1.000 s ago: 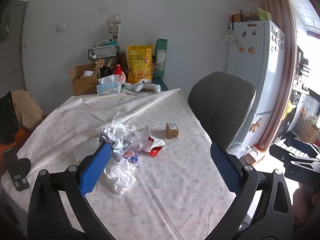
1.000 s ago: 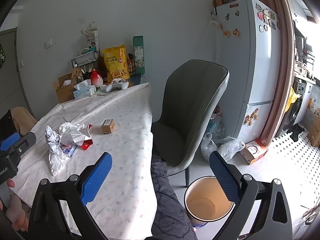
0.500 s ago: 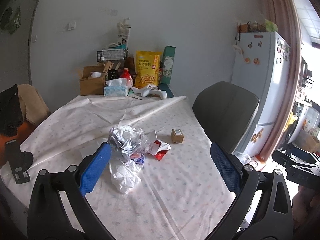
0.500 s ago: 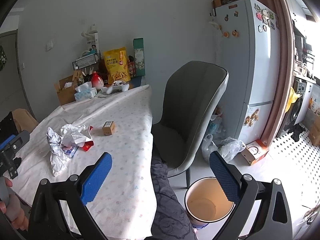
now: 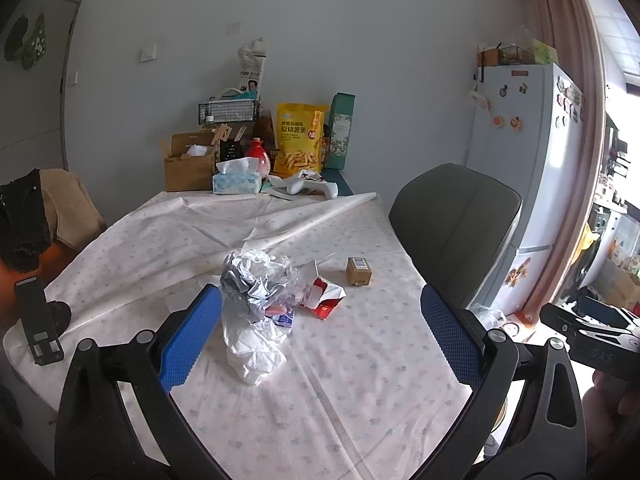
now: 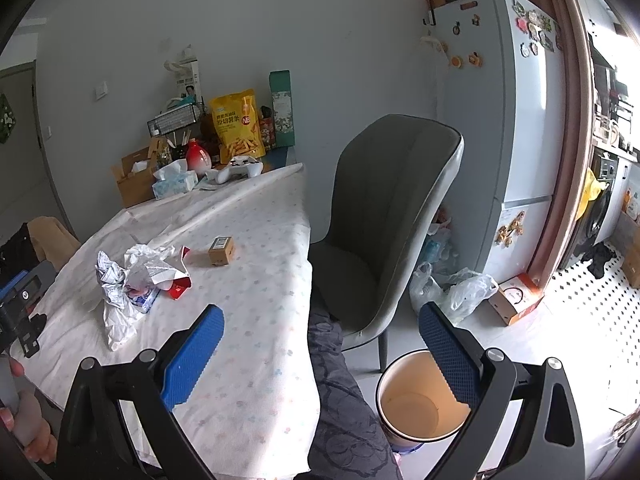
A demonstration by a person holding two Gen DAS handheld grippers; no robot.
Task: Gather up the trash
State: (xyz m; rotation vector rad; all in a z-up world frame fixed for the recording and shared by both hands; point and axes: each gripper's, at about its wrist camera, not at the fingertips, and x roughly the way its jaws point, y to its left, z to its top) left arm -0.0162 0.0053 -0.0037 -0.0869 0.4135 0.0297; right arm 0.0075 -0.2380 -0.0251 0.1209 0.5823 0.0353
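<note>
The table [image 5: 328,392], under a pale dotted cloth, fills most of the left wrist view, with a grey chair [image 6: 384,216] pulled up at its right side and a round bin [image 6: 416,404] standing open and empty-looking on the floor just past the table's near corner. Over the last second the left view has pulled up and back a little, so the clutter at the wall end and more of the cloth now show, while the right view has hardly shifted; nothing on the table has moved. The trash sits near the middle of the table: a heap of crumpled wrappers [image 5: 256,292], with a torn red carton [image 5: 326,300] touching its right side and a small brown box [image 5: 359,271] lying a little apart beyond that. The left claw [image 5: 320,336] is released, jaws wide and empty, aimed at the heap from above. The right claw [image 6: 320,356] is likewise spread and empty, hanging over the table edge near the bin. Collection has not begun; the retreat reads as lining up a first grab.
</note>
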